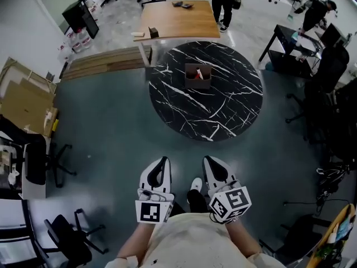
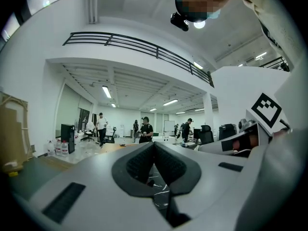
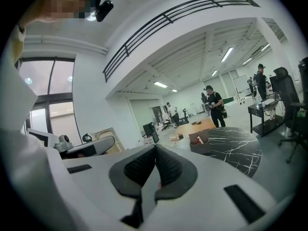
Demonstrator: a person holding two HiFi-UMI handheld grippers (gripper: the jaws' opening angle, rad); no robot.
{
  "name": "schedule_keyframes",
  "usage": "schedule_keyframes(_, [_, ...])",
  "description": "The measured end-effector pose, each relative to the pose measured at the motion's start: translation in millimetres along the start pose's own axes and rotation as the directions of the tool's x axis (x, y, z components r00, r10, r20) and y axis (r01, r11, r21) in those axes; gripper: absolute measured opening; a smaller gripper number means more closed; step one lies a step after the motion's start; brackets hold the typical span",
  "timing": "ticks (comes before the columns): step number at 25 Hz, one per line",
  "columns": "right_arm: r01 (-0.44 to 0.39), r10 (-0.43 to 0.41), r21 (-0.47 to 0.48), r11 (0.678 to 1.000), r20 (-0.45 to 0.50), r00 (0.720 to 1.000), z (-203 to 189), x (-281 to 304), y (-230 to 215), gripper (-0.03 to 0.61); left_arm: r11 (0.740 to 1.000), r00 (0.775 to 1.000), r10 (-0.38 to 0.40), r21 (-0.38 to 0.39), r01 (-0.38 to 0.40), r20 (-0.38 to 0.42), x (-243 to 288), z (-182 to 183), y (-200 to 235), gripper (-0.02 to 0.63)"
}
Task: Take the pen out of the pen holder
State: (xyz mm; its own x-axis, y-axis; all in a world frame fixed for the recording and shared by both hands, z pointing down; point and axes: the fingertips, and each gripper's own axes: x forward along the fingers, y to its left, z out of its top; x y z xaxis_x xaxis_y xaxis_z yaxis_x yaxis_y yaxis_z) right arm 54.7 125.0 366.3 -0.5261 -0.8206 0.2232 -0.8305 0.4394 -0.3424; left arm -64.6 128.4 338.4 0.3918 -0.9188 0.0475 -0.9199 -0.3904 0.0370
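The left gripper and right gripper were pressed together, empty, near the person's body. The pen stood in the pen holder on the far marble table; a close approach and spread jaws looked needed first.

Head view looks steeply down at the far round table, shared with right gripper view.
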Motion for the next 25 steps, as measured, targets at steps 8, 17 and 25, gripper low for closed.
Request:
schedule_keyframes(8, [-0.016, 0.016, -0.004, 1.0, -0.007, 1.0, 31, 47, -44, 0.017, 1.0, 1.0, 0.027, -0.011, -0.027, 0.007, 66, 11, 7, 0.011])
schedule_keyframes(17, [0.056, -0.056, 0.0, 0.998, -0.037, 0.998, 37, 127, -75, 0.017, 0.994, 0.999, -0.002, -0.105, 0.006, 0.043, 162, 2, 56, 0.011])
schedule_keyframes(25, [0.163, -0.163, -0.016, 0.987, -0.038, 0.986, 74, 215, -95, 0.017, 0.977, 0.988, -0.152, -0.146, 0.156, 0.04, 259, 3, 100, 0.011])
